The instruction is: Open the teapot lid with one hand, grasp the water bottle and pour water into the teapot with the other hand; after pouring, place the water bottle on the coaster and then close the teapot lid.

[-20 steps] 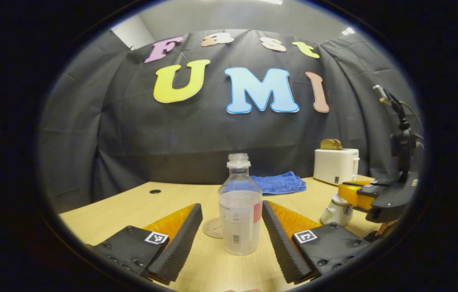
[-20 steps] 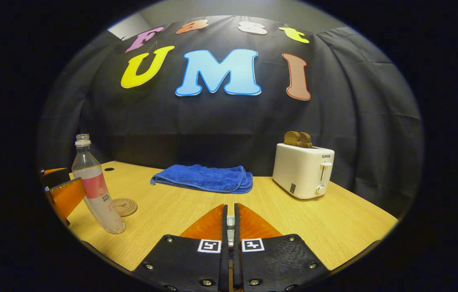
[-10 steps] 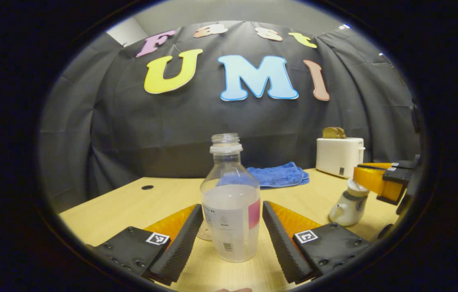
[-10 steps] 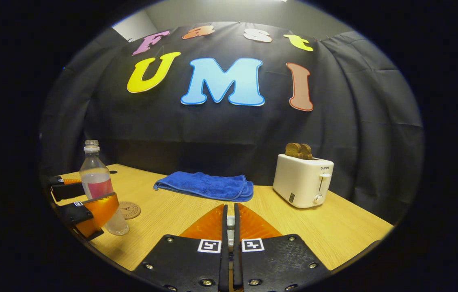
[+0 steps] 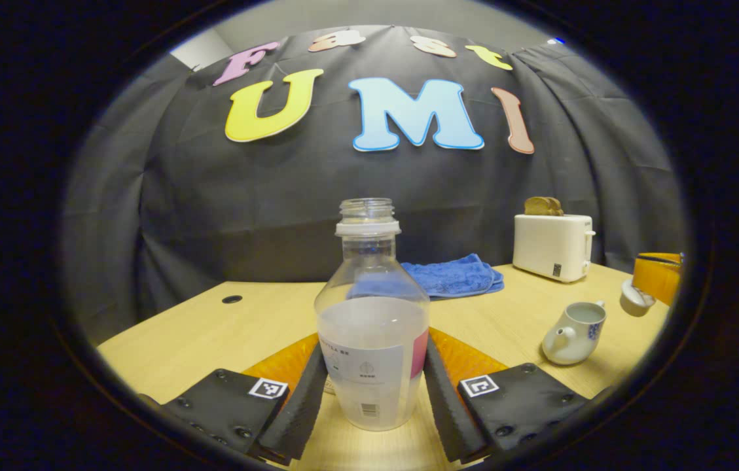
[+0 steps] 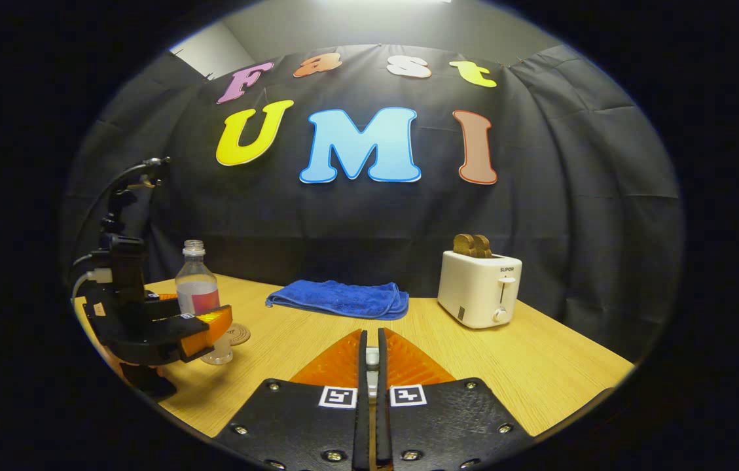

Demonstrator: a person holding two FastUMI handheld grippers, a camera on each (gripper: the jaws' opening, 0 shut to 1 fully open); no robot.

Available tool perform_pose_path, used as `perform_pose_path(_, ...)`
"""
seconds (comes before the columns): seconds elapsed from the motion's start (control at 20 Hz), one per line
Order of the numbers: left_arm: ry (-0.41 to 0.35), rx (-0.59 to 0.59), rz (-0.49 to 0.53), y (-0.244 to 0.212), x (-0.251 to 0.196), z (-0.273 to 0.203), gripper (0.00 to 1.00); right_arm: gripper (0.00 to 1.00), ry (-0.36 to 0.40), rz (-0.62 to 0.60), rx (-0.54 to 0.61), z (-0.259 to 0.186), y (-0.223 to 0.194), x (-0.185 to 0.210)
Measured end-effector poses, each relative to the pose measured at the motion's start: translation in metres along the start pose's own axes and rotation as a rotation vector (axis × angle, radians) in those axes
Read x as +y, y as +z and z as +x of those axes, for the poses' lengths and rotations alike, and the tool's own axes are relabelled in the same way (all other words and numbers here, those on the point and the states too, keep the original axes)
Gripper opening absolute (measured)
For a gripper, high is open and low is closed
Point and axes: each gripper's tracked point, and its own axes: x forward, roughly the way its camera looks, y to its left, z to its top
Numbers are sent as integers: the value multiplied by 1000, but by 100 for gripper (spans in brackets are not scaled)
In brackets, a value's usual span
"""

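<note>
At six o'clock in the left gripper view, the left gripper [image 5: 374, 399] has its two pads against the sides of the water bottle [image 5: 372, 340], which stands upright and uncapped on the table [image 5: 212, 333], partly filled. Whether the pads press firmly I cannot tell; they look to be touching both sides. At four o'clock the teapot [image 5: 572, 337] sits open, its lid [image 5: 636, 299] held off to three o'clock by the right gripper [image 5: 657, 278], clenched on the knob. The coaster [image 6: 237, 334] lies just behind the bottle. Farther back lie a blue towel [image 5: 454, 278] and a toaster [image 5: 552, 245]. I judge the step to be grasping the bottle; next calls for a firm lift and a tilt over the teapot's open mouth.
</note>
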Motion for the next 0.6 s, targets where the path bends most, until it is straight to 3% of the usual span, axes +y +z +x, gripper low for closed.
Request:
perform_pose_path(0.15, -9, 2, 121, 5, -11, 1, 86, 4, -26, 1, 1, -34, -3, -9)
perform_pose_path(0.6, -38, -24, 625, 27, -58, 5, 85, 4, -38, 39, -14, -110, -5, -18)
